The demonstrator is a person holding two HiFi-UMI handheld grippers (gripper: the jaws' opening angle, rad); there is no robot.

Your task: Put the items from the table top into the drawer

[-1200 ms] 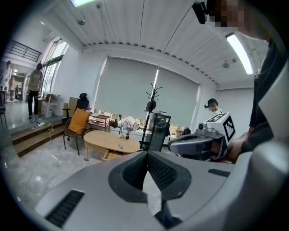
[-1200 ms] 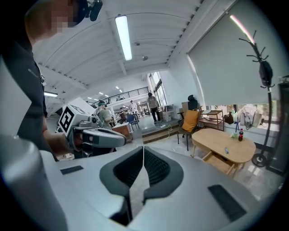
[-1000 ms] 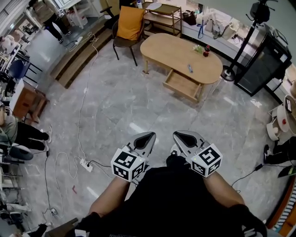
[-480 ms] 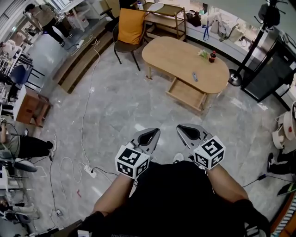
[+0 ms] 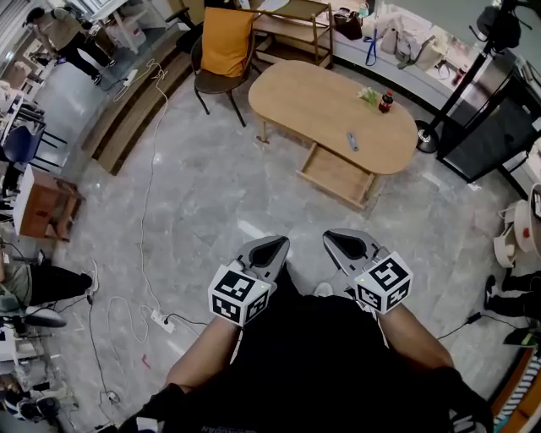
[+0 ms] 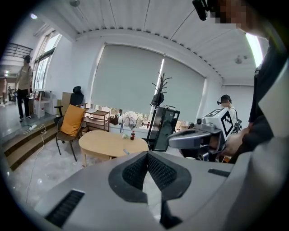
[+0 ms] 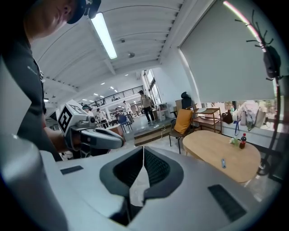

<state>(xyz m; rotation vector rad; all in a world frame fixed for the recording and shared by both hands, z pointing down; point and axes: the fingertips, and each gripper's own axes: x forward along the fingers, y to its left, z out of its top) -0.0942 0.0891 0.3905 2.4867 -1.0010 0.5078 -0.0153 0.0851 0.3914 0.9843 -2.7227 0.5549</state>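
An oval wooden table (image 5: 321, 101) stands ahead on the marble floor, with its drawer (image 5: 336, 173) pulled open below the near edge. On the top are a dark red-capped bottle (image 5: 385, 102), a small green item (image 5: 368, 95) and a small blue-grey object (image 5: 352, 141). My left gripper (image 5: 269, 250) and right gripper (image 5: 345, 244) are held side by side near my body, well short of the table. Both are shut with nothing in them. The table (image 6: 110, 143) and bottle (image 6: 132, 135) show beyond my left gripper (image 6: 146, 155). The right gripper (image 7: 143, 158) view also shows the table (image 7: 216, 151).
A chair with an orange cushion (image 5: 224, 46) and a wooden shelf (image 5: 292, 25) stand behind the table. A black cabinet (image 5: 499, 127) and a stand's base (image 5: 427, 135) are to its right. A power strip with cables (image 5: 156, 320) lies on the floor left. People stand at the far left.
Both grippers, still side by side and shut, have been carried forward across the floor. The table and drawer look slightly nearer and the room has shifted in view.
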